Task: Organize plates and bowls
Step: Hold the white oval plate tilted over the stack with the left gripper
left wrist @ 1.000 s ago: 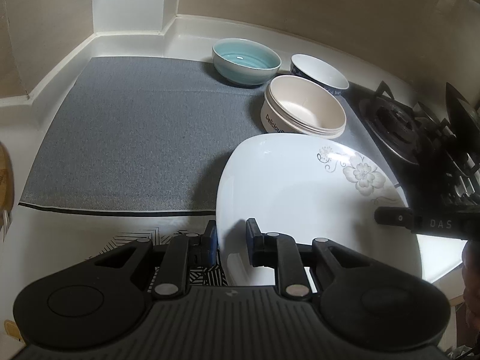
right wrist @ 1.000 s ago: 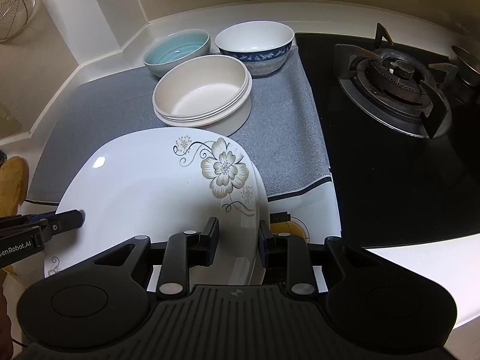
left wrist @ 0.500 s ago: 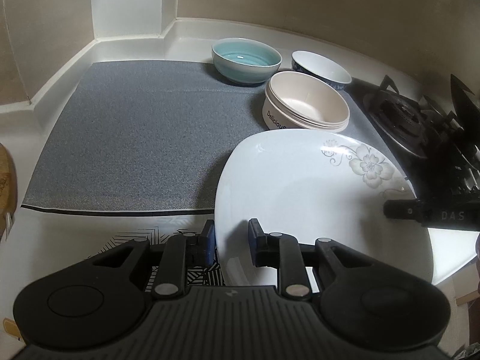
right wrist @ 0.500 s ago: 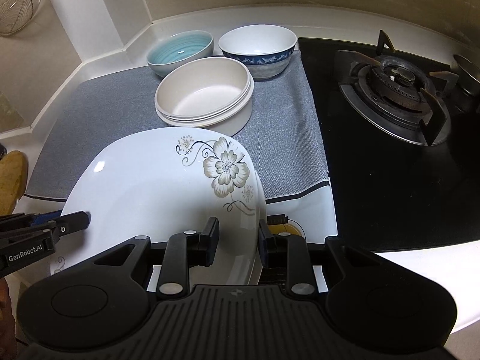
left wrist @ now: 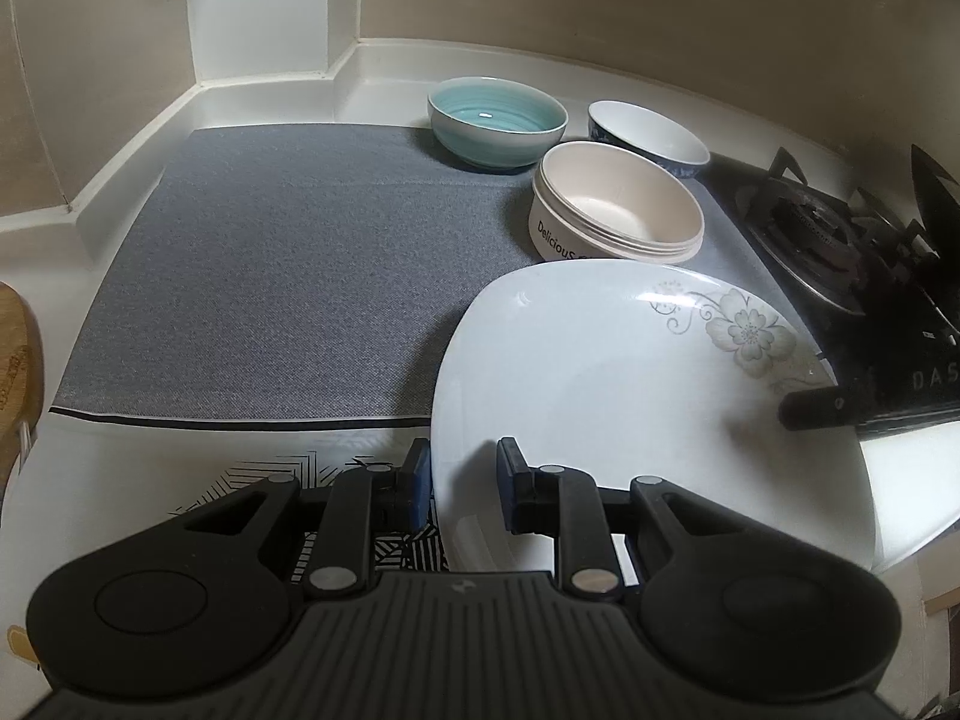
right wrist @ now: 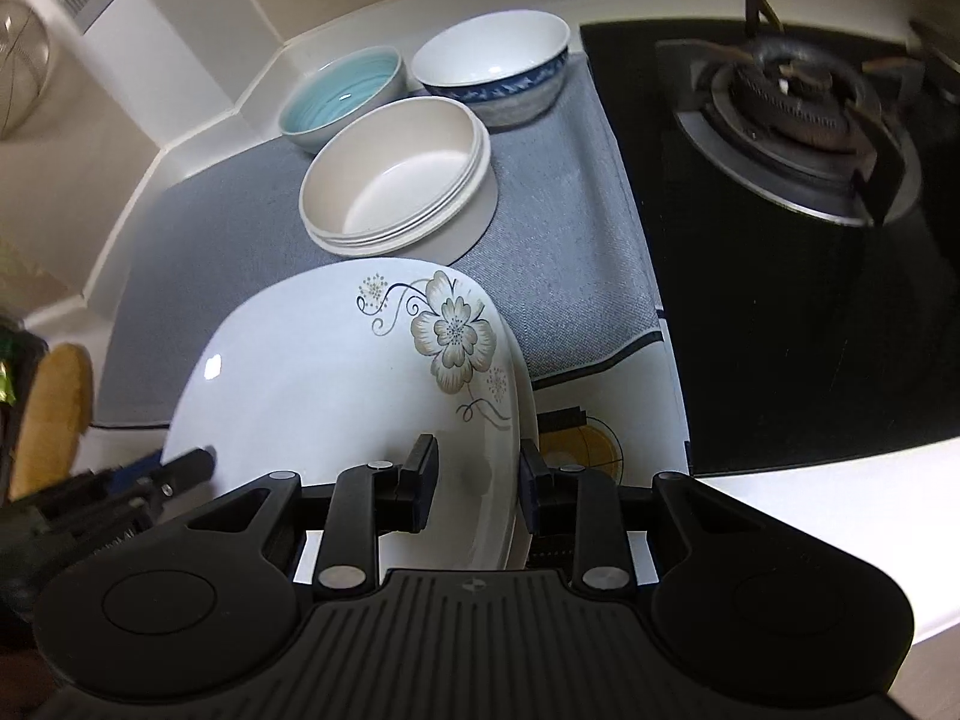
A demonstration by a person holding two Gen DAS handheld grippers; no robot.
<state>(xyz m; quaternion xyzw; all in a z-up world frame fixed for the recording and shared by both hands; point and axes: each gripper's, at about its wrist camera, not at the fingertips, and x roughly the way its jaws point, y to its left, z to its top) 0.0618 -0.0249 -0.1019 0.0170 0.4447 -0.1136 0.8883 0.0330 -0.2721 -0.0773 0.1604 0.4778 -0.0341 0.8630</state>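
the left claw (left wrist: 463, 483) straddles the near left rim of a white plate (left wrist: 600, 396) with a grey flower print, one blue-padded finger (left wrist: 417, 483) outside the rim and the other over the plate's face, and it appears clamped on that edge, though the contact itself is hard to make out. the right claw (right wrist: 477, 483) takes the opposite edge of the same plate (right wrist: 336, 396), its fingers (right wrist: 420, 480) one on each side of the rim and apparently closed on it, its jaws having just eased slightly wider. each claw shows at the far side of the plate in the other's view, so the plate hangs between the two, tilted, over the front edge of the tabletop (left wrist: 198, 108). just beyond the plate, ahead of both claws, a stack of cream bowls (right wrist: 399, 180) lettered "delicious" stands on a grey mat (left wrist: 282, 276). behind that stack, further from the claws, a teal bowl (left wrist: 497, 129) sits to the left and a white bowl with a blue band (right wrist: 493, 72) to the right, close beside each other at the mat's back edge. the broad left part of the mat lies ahead and to the left of the left claw. to the right of the right claw, beside the mat, a black glass hob carries a gas burner (right wrist: 792, 114). a patterned sheet (left wrist: 288, 471) lies under the left claw at the tabletop's front, and a wooden board (left wrist: 18, 372) shows at the far left.
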